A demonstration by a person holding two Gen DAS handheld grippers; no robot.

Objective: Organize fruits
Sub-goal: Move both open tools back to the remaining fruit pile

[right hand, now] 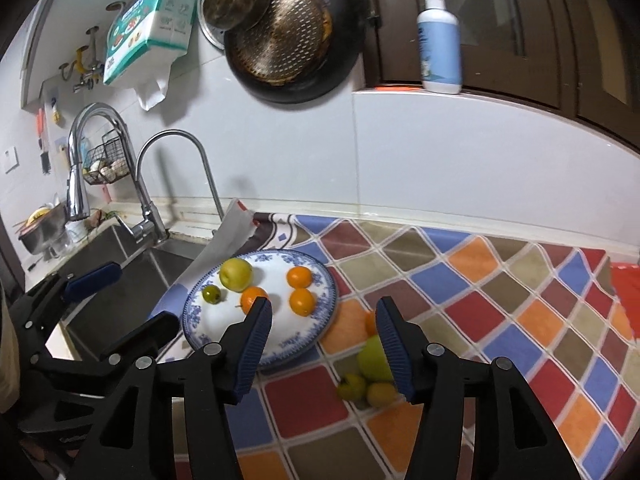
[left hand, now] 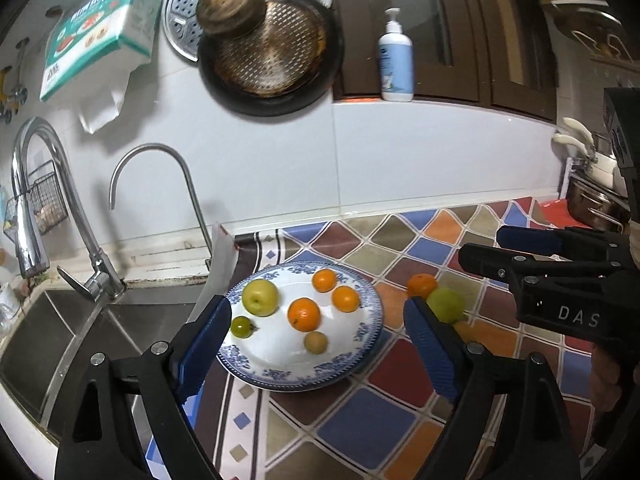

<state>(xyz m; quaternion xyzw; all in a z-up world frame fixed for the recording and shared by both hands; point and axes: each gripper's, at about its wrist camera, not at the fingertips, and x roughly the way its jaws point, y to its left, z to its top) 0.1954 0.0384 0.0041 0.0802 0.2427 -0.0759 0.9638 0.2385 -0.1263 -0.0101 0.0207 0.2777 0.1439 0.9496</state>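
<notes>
Six fruits already sit on the blue-patterned plate [left hand: 360, 334]: a yellow-green apple [left hand: 260, 297], three oranges, a small dark-green fruit [left hand: 242, 327] and a small yellowish fruit [left hand: 315, 342]. They lie apart from one another, which suggests you are collecting everything onto this one dish beside the sink [left hand: 60, 344].

What remains is off the plate, on the checkered table [right hand: 500, 280] just to its right: a loose orange [left hand: 422, 285] touching a green apple [right hand: 370, 356], and in the right wrist view two smaller yellow-green fruits [right hand: 352, 386] huddled against that apple.

Your left gripper [left hand: 316, 344] hangs over the plate with its jaws spread wide, released, holding nothing and touching nothing that shows. Your right gripper [right hand: 324, 344] is likewise released, jaws well apart and empty; its right-hand finger overlaps the green apple in view, but whether it touches you cannot tell.

My judgement: the right gripper is best placed to take the leftover cluster, and the round fruits may roll if nudged.
</notes>
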